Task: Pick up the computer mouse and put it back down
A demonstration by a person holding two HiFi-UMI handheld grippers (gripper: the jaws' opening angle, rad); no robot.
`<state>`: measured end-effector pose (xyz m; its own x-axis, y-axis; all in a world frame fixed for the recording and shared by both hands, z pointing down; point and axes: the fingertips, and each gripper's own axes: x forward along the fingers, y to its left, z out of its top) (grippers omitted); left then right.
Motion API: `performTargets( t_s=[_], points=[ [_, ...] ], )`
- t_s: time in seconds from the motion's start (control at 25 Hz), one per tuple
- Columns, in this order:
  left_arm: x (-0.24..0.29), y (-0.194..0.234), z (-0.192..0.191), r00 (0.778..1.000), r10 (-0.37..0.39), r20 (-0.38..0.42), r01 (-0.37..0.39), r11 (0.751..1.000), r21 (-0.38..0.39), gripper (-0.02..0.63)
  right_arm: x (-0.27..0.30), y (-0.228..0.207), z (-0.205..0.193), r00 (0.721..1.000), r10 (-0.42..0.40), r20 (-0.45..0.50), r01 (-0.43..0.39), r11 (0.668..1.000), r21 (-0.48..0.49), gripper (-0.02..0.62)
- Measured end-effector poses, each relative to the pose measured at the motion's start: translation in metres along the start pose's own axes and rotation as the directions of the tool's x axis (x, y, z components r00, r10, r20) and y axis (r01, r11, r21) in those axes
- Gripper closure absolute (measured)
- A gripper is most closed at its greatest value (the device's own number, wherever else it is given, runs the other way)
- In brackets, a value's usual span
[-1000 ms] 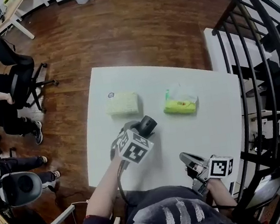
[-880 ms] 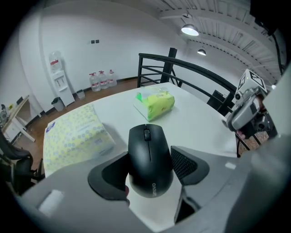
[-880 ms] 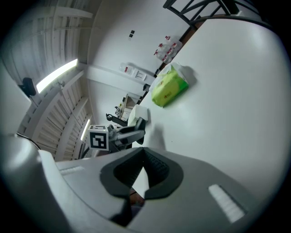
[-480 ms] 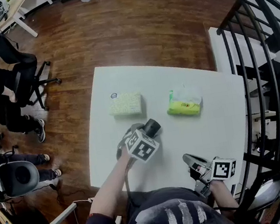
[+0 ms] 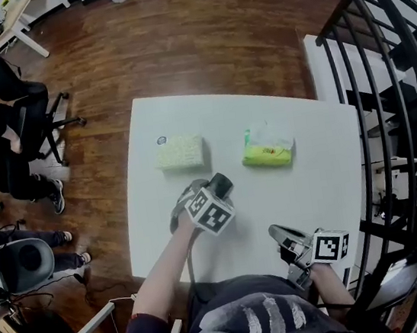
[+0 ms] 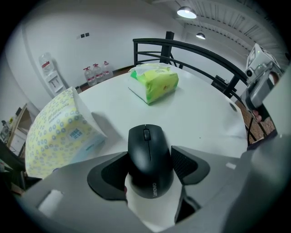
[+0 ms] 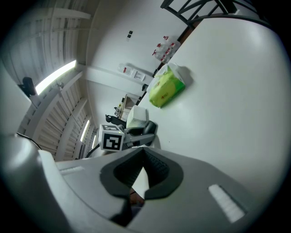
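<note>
My left gripper (image 6: 150, 167) clamps the black plastic computer mouse (image 6: 146, 148), apparently lifted; set-down on the white table (image 6: 204, 113) remains; right gripper (image 7: 144, 177) closed, empty.

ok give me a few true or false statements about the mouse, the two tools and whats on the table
1. The mouse sits between the jaws of the left tool. True.
2. The right tool is gripping the green tissue pack. False: its jaws are together on nothing, and that pack lies apart from it on the table.
3. Two tissue packs lie on the table, the green one and a pale patterned pack. True.
4. The mouse is white. False: it is black.
5. The patterned pack is stacked on the green one. False: they lie apart, side by side.
</note>
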<state>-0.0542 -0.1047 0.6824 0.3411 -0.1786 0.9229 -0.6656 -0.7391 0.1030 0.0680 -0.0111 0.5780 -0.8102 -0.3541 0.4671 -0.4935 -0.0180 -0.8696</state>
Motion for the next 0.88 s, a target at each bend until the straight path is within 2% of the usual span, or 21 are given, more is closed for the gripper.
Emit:
performTargets(
  t_s=[0.28, 0.44, 0.56, 0.68, 0.88],
  points=[
    [-0.006, -0.002, -0.003, 0.999, -0.043, -0.012, 0.043, 0.999, -0.001, 0.252, 0.002, 0.022, 0.001, 0.997, 0.066, 0.036, -0.066, 0.998, 0.012, 0.592],
    [-0.031, 0.009, 0.000, 0.999, 0.016, 0.036, -0.014, 0.999, -0.045, 0.250, -0.002, 0.022, 0.003, 0.998, 0.048, 0.026, -0.047, 0.998, -0.044, 0.592],
    [-0.061, -0.002, 0.014, 0.994, 0.044, 0.104, -0.039, 0.998, -0.058, 0.250, -0.020, 0.030, 0.007, 0.996, 0.062, 0.056, -0.059, 0.997, -0.058, 0.592],
    [-0.110, -0.014, 0.029, 0.976, 0.065, 0.207, -0.053, 0.997, -0.060, 0.274, -0.031, 0.042, 0.008, 0.993, 0.078, 0.085, -0.072, 0.995, -0.076, 0.592],
    [-0.181, -0.035, 0.035, 0.920, 0.135, 0.367, -0.111, 0.990, -0.087, 0.408, -0.040, 0.060, 0.003, 0.986, 0.132, 0.099, -0.121, 0.987, -0.108, 0.592]
  ],
)
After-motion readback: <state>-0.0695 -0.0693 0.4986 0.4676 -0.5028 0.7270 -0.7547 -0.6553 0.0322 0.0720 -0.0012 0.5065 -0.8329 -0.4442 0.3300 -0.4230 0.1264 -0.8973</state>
